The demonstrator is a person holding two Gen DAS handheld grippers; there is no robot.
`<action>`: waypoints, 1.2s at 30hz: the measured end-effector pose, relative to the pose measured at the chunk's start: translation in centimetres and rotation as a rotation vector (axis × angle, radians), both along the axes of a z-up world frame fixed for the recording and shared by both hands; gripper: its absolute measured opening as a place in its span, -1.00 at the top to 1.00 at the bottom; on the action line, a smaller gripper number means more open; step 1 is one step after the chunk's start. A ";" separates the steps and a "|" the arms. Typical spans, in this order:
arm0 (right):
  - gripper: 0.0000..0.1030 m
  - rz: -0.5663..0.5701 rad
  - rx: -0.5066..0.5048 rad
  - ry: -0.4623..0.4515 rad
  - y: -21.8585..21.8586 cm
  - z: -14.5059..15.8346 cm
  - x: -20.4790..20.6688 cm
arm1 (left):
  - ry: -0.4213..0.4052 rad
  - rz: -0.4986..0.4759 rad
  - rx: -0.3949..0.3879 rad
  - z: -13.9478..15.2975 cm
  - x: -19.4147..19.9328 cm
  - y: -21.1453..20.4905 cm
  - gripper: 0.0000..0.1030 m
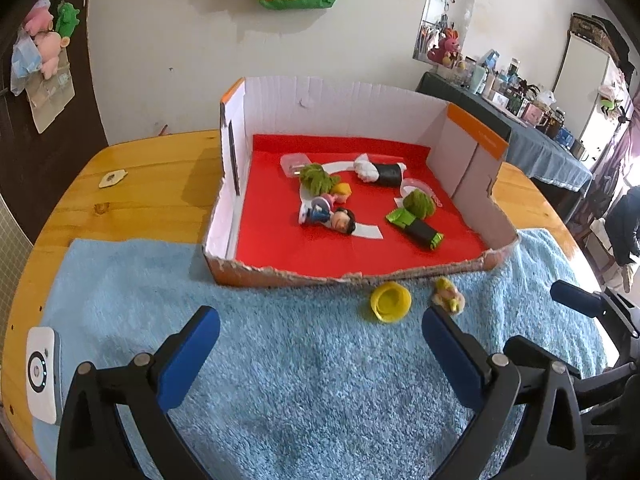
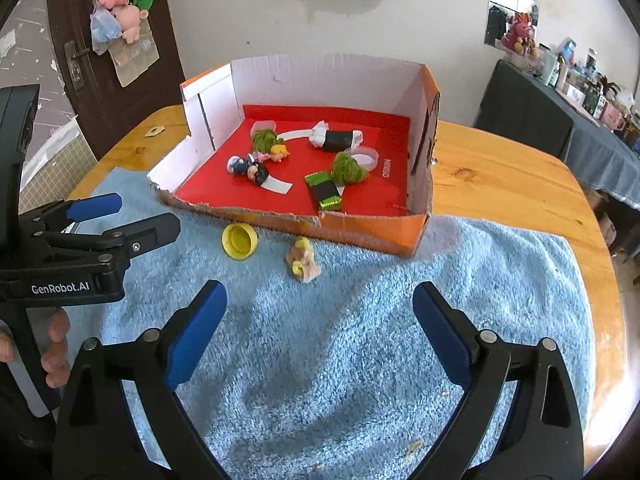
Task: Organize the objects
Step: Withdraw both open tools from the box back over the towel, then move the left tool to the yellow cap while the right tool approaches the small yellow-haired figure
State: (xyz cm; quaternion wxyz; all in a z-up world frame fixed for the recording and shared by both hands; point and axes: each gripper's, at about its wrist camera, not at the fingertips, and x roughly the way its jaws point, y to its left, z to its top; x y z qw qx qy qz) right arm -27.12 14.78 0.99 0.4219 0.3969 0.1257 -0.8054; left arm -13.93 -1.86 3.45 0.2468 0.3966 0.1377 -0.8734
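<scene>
A cardboard box (image 1: 472, 148) (image 2: 372, 232) with a red floor stands on a blue towel (image 1: 300, 380) (image 2: 340, 340). Inside lie small figurines (image 1: 332, 216) (image 2: 250, 168), green fuzzy toys (image 1: 418, 204) (image 2: 348, 168) and black wrapped packets (image 1: 422, 234) (image 2: 326, 192). On the towel in front of the box lie a yellow cap (image 1: 391, 302) (image 2: 239, 241) and a small pale figurine (image 1: 448, 300) (image 2: 303, 260). My left gripper (image 1: 320, 332) is open and empty, short of the cap. My right gripper (image 2: 320, 308) is open and empty, just behind the pale figurine.
The towel covers a round wooden table (image 1: 132, 184) (image 2: 520, 184). A white device (image 1: 42, 372) lies at the table's left edge. The left gripper (image 2: 108, 216) shows at left in the right wrist view. A cluttered side table (image 1: 540, 120) stands at back right.
</scene>
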 end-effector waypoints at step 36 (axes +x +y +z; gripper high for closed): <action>-0.08 0.092 0.048 -0.135 -3.5 -4.9 -4.4 | -0.114 -0.183 -0.052 -4.6 -3.8 2.0 -0.38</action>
